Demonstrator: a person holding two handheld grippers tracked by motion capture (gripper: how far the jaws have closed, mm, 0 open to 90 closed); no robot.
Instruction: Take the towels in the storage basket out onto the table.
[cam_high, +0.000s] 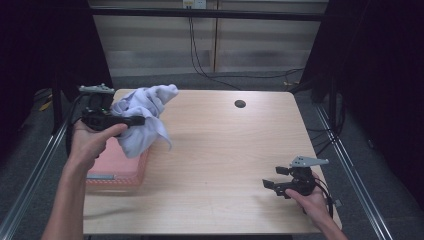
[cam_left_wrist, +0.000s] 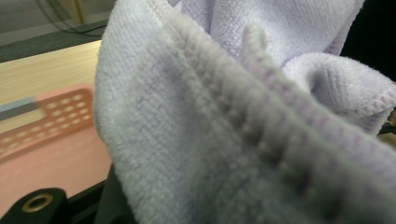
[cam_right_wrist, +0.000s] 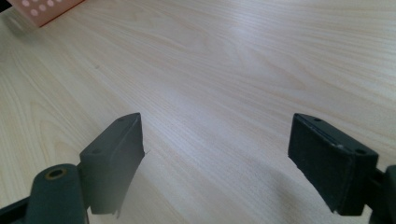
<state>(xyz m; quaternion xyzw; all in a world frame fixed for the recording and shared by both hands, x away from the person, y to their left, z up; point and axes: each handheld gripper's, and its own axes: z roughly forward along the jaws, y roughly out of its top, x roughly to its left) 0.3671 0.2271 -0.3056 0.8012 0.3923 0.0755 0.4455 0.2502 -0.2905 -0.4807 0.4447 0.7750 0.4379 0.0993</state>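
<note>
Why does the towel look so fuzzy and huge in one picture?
In the left gripper view the towel sits right against the lens, so its near folds blur and the pink basket behind smears. In the high view the room edges go dark. In the right gripper view the table is sharp, with soft glare.

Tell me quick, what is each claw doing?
Left claw: closed on the pale purple cloth, lifted above the pink basket.
Right claw: open, holding nothing, by the table.

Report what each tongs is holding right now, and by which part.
The left tongs grip the pale lilac terry cloth by a bunched fold near its middle, lifted above the pink perforated plastic basket. The right tongs stand open over the wooden table, holding nothing.
</note>
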